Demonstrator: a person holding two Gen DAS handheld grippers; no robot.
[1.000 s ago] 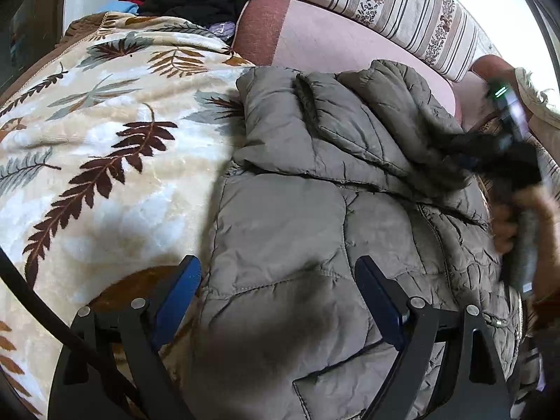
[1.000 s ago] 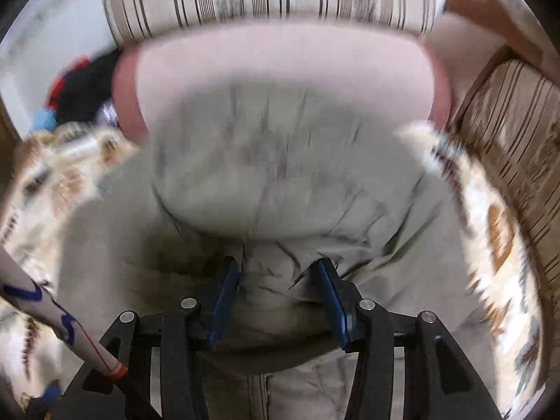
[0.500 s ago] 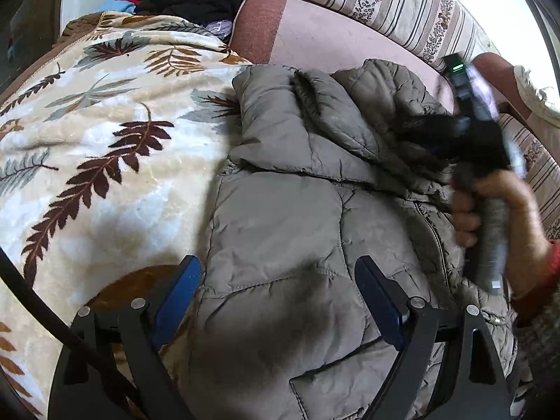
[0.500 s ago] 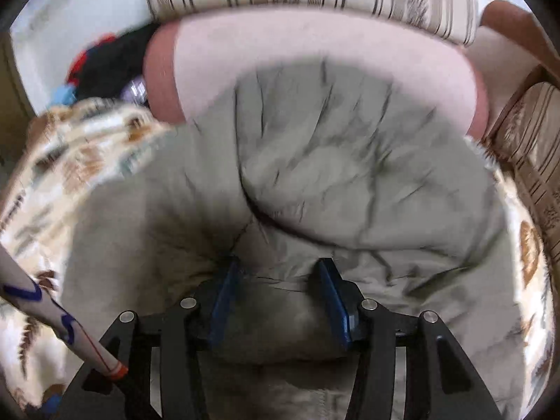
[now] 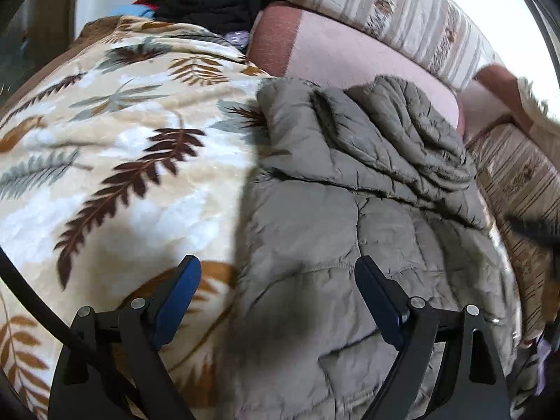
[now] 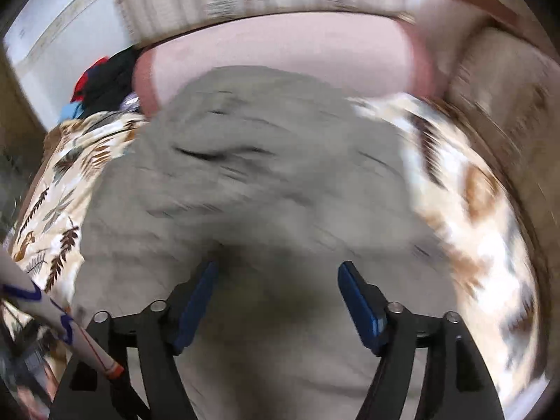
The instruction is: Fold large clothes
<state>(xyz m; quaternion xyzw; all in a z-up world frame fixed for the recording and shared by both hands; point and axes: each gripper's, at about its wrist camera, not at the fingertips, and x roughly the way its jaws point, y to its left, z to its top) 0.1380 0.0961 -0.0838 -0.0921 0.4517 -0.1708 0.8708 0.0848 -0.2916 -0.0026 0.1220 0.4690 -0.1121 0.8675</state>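
The grey quilted jacket [image 5: 367, 217] lies on the leaf-print blanket [image 5: 115, 161], long axis running away from both grippers. The left gripper [image 5: 276, 301], fingers spread and empty, straddles its left edge; the right gripper [image 6: 278, 297], also open, hovers over its middle.

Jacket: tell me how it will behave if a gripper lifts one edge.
The jacket looks puffy and quilted, so probably light for its bulk. Its folded sleeve slumps in soft creases, so a lifted edge would likely drape and sag. The fabric might be a little slippery.

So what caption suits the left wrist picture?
Open left gripper hovering over a grey-green quilted puffer jacket on a leaf-patterned fleece blanket.
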